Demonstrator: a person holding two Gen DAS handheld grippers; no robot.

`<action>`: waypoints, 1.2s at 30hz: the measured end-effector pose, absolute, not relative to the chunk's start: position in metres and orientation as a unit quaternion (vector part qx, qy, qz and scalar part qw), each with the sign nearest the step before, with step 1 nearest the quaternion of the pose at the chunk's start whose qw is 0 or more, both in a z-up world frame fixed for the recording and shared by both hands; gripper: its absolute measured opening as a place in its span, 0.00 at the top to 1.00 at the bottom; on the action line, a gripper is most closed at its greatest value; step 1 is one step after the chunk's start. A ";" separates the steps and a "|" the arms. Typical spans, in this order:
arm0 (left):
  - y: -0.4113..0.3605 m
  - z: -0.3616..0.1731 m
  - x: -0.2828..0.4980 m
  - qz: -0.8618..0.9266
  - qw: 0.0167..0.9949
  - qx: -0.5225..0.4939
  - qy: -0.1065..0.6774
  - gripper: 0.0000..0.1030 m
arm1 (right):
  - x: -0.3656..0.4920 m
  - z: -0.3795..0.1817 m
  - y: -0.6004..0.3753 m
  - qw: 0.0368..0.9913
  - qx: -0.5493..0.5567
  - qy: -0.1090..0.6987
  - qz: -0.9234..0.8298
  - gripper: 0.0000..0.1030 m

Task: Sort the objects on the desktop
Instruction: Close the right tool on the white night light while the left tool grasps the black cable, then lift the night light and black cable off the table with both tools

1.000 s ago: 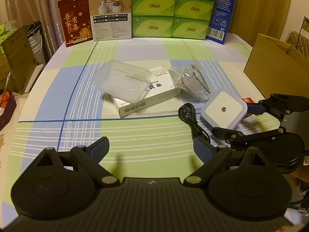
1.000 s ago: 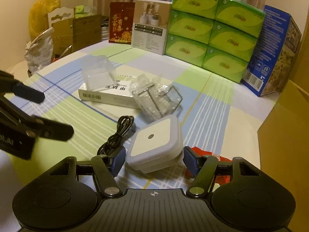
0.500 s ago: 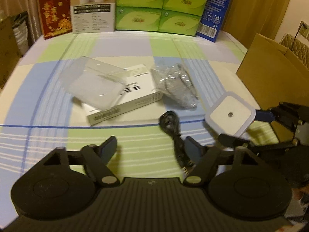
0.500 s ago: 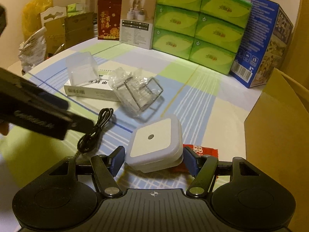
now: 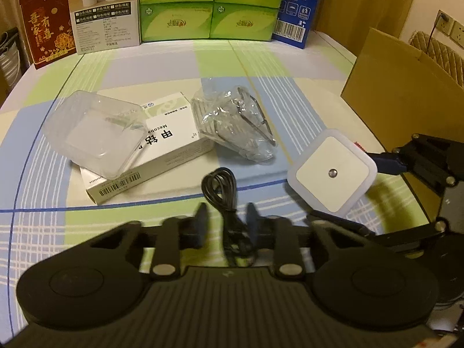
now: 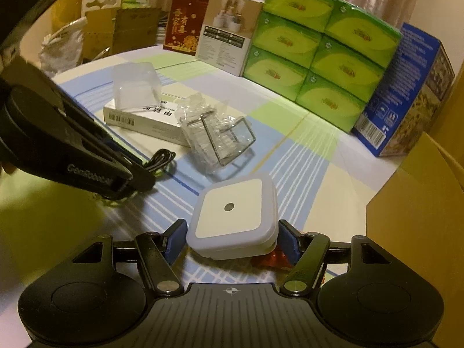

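1. Left wrist view: the left gripper [image 5: 227, 217] has come forward and down over the coiled black cable [image 5: 221, 185]. A second ago its jaws stood wide over bare cloth, with the cable off to the right; now the cable's near end lies between them and they are closing, blurred. The pads have nearly met, but I cannot tell whether they already pinch it.
2. For the sorting, this suggests the cable is the left hand's pick; a thin, springy coil may slip or trail when lifted.
3. The right gripper [image 6: 230, 240] straddles the square white night light [image 6: 232, 217] at the near right of the worktop [image 5: 261, 66]. Its jaws are opening slightly; a gap shows at the left pad, so nothing is gripped. The light has hardly shifted over the second.
4. A red wrapper [image 6: 269, 256] peeks from under the light's right side; its print is too small to read.
5. Writing: the white carton [image 5: 162, 156] shows a barcode, "Mecoba…" and large Chinese characters, partly covered by the clear plastic tray [image 5: 92, 133].
6. The red packet [image 5: 46, 34] at far left carries gold Chinese characters. The green tissue packs [image 5: 208, 5] bear a small logo I cannot read. The blue box [image 5: 298, 8] shows a barcode.
7. The left gripper's arm, seen from the right wrist, is lettered "GenRobot.ai", slightly blurred.
8. A bagged wire rack [image 5: 237, 124] lies between carton and light, untouched.
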State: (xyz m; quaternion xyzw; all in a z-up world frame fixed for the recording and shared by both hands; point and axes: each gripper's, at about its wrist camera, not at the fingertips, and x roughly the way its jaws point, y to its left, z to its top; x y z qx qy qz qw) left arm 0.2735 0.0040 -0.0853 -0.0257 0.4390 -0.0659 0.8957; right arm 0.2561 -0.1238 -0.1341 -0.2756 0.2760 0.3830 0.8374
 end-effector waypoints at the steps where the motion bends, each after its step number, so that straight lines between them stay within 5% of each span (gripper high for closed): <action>1: 0.003 -0.084 0.273 -0.066 0.895 -0.021 0.441 0.87 | 0.256 -0.135 -0.123 0.837 -0.279 0.274 0.384 0.33; 14: 0.000 -0.080 0.250 -0.071 0.887 -0.005 0.457 0.88 | 0.256 -0.116 -0.135 0.858 -0.211 0.306 0.354 0.39; 30: -0.021 -0.070 0.132 -0.094 0.878 0.000 0.469 0.88 | 0.162 -0.107 -0.191 0.833 -0.171 0.392 0.351 0.39; 36: -0.011 -0.073 0.124 -0.087 0.887 -0.013 0.453 0.77 | 0.160 -0.115 -0.188 0.833 -0.178 0.391 0.349 0.37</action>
